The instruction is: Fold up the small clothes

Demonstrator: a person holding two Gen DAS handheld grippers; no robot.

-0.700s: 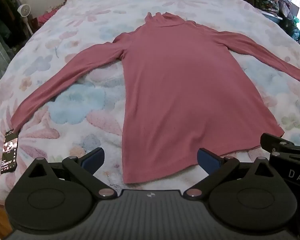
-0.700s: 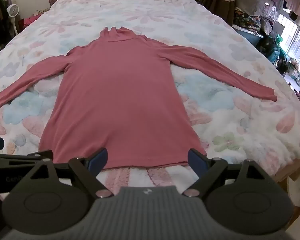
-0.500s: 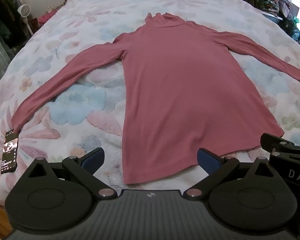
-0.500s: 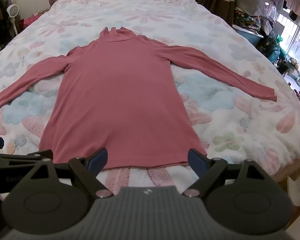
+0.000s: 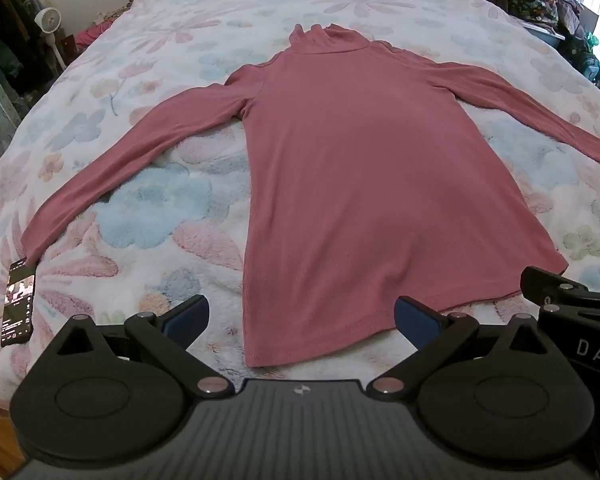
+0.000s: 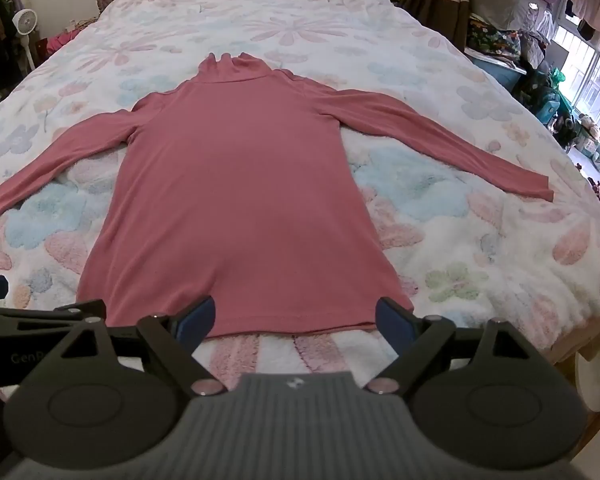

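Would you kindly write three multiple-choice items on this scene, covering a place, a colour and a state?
1. Where does the phone lie?
A. beside the left sleeve's cuff
B. on the collar
C. on the hem

2. What colour is the turtleneck top?
A. navy
B. dusty pink
C. green

3. How does the top lie on the floral blanket?
A. folded in half
B. crumpled
C. flat, sleeves spread

Answers: 1 A, it rests just below that cuff; 2 B, pink all over; 3 C, both sleeves reach outward, with left gripper and right gripper open, holding nothing.

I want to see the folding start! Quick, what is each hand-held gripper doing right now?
Left hand-held gripper: open, holding nothing, above the hem of the pink top.
Right hand-held gripper: open, holding nothing, above the hem.
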